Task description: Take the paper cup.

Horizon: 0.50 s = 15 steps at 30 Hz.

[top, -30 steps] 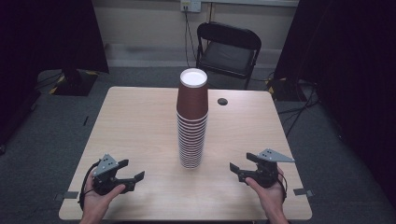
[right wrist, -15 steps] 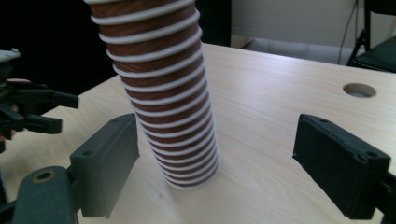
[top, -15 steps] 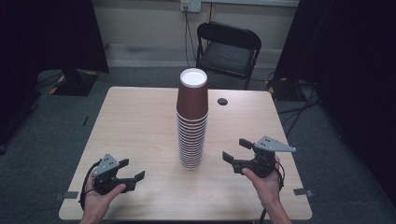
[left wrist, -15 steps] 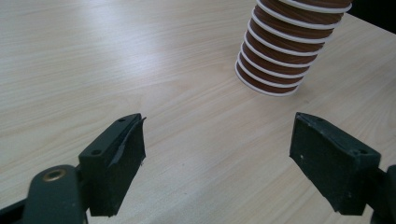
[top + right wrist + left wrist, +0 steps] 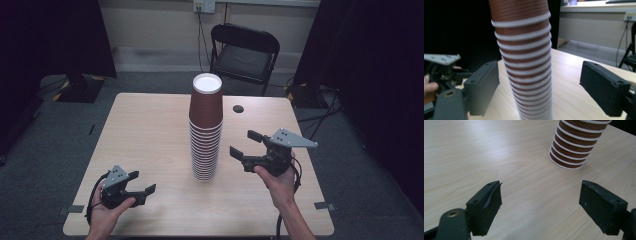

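A dim room with a folding chair [image 5: 244,50] behind a pale wooden table [image 5: 145,130]. Mid-table stands a tall stack of brown paper cups [image 5: 205,127], upside down. The right hand-held gripper [image 5: 246,144] is raised beside the stack, jaws spread wide and empty, with the cups framed between them. The left hand-held gripper [image 5: 142,183] sits low near the front edge, also wide open and empty. This looks like the approach; next, the right should close around the stack.
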Available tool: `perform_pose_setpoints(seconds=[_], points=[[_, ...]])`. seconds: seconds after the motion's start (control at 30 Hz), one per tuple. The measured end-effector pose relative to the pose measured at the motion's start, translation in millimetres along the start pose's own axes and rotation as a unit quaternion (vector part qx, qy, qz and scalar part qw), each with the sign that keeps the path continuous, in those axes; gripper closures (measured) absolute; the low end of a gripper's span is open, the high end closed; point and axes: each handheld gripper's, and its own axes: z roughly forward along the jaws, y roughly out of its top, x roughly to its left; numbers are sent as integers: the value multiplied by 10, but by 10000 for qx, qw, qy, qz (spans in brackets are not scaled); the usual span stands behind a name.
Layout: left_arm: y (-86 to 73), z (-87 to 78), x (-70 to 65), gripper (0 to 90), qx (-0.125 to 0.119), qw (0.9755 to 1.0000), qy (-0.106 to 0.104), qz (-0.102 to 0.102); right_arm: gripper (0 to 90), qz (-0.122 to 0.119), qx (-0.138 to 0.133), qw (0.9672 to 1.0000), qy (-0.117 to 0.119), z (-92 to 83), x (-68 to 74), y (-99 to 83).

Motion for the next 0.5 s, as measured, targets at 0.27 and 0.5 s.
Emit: perform_pose_setpoints(seconds=[0.27,0.5], points=[[-1,2,-2,178,8,10000,-6,-5,134,-66,-75,9993,353,107,73,286],[-4,4,-2,179,-5,10000,22,25,139,-174,-165,9986,469,211,124,496]])
